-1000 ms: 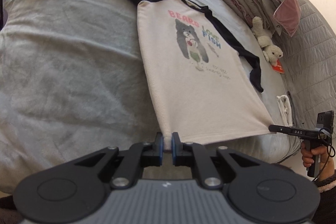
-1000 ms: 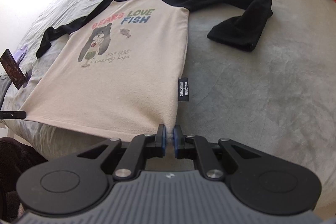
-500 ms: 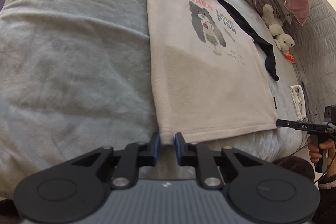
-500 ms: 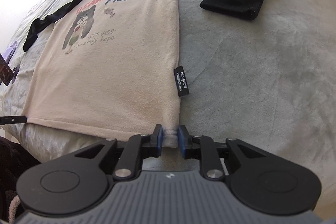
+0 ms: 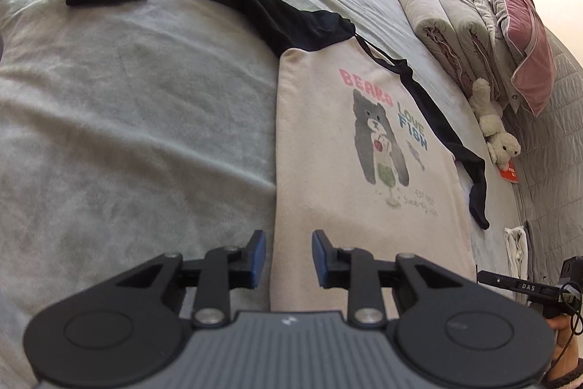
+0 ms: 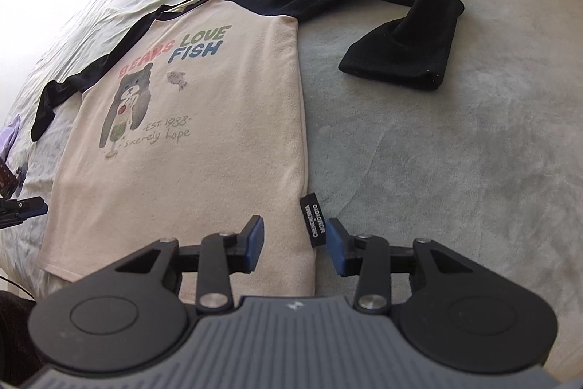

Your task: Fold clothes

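Both tongs spread wide, gripping nothing: left tongs [image 5: 288, 257] and right tongs [image 6: 294, 245] each straddle a bottom corner of the bear shirt [image 6: 204, 141], flat on the bed [image 6: 437, 152] ahead.

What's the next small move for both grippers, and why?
Probably take the right gripper to the doubled-back black sleeve and fold it over the shirt. Both grippers, left included, are open, the body lies flat, and both sleeves are spread outward.
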`<action>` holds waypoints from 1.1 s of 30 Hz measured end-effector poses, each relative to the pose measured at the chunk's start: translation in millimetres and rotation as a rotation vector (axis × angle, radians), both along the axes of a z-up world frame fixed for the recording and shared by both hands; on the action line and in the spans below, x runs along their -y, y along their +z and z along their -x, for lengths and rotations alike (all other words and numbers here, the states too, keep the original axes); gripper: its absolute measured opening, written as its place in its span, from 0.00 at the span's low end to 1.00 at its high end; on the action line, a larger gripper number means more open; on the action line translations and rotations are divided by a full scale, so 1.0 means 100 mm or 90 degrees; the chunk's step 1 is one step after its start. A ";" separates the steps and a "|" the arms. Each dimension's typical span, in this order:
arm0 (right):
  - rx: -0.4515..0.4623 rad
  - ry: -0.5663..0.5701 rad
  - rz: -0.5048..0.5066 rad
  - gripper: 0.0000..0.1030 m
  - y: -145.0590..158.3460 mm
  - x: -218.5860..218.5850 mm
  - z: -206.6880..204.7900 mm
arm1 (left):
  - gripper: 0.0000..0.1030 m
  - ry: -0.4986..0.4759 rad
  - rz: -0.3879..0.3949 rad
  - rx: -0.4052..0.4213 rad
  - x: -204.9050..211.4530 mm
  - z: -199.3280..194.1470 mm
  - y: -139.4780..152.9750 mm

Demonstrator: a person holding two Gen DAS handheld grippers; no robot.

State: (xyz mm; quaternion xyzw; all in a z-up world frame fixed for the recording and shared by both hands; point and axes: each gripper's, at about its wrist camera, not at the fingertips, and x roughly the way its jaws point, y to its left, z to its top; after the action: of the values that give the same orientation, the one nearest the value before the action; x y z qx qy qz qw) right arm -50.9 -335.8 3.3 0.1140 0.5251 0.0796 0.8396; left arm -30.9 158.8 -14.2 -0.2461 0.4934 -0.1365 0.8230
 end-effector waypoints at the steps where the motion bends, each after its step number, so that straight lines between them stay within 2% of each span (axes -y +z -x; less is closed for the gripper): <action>1: 0.001 -0.004 0.001 0.41 -0.01 -0.01 -0.03 | 0.26 0.003 -0.006 0.008 0.01 -0.04 0.01; 4: 0.012 -0.025 -0.007 0.41 -0.03 -0.01 -0.16 | 0.26 0.017 -0.014 0.025 0.03 -0.21 0.00; 9: 0.031 -0.061 -0.022 0.41 -0.07 -0.01 -0.38 | 0.26 0.042 0.008 0.038 0.03 -0.46 -0.10; 17: 0.091 -0.129 -0.093 0.41 -0.22 0.10 -0.58 | 0.26 0.065 0.043 0.058 0.04 -0.70 -0.23; 33: 0.213 -0.173 -0.130 0.40 -0.34 -0.01 -0.99 | 0.24 0.180 0.134 0.104 -0.04 -1.12 -0.39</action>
State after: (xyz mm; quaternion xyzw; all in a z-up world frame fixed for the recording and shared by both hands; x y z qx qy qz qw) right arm 48.4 -335.0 -31.0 0.2530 0.3477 0.0361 0.9021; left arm 81.1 162.5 -53.0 -0.3860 0.3684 -0.0896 0.8410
